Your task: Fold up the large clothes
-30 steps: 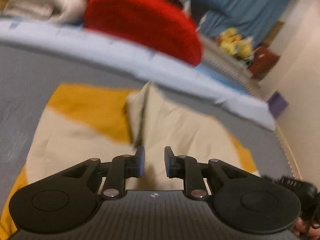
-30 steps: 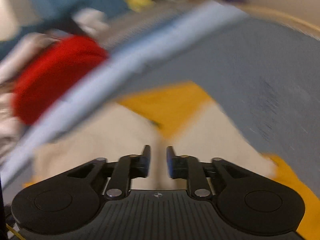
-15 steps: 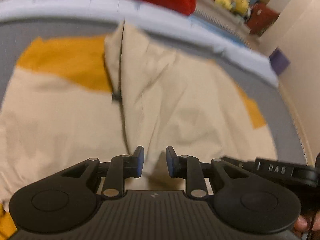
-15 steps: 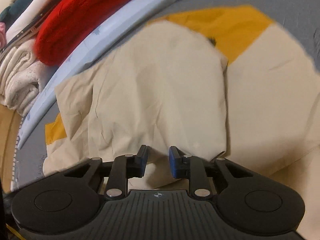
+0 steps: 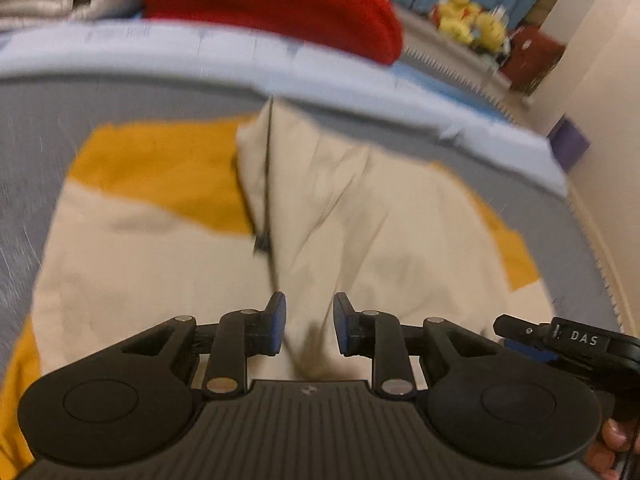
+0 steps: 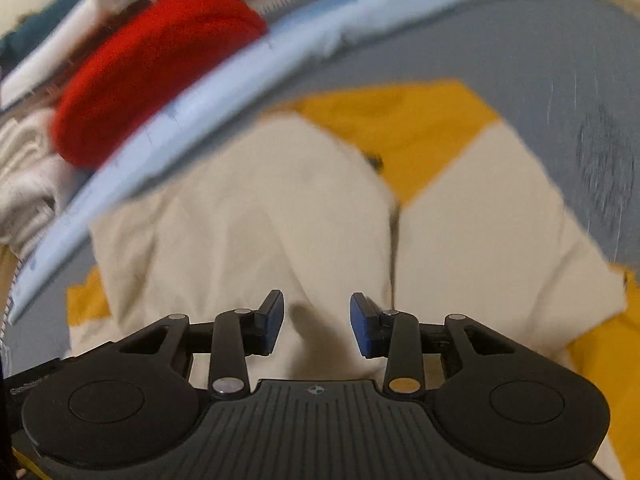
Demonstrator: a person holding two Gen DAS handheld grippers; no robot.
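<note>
Grey bedding carries the cream-and-mustard cotton garment, spread out and partly folded. Both the left gripper and right gripper hang part-open, empty, the right's jaws just widening. Best pinch matching edges together.

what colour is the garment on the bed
Cream with mustard-yellow panels: the garment shows best in the right wrist view.

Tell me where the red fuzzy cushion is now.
The red fuzzy cushion sits at the top of both views, behind the light blue sheet edge, beyond the cream and mustard garment, beside folded white fabric.
</note>
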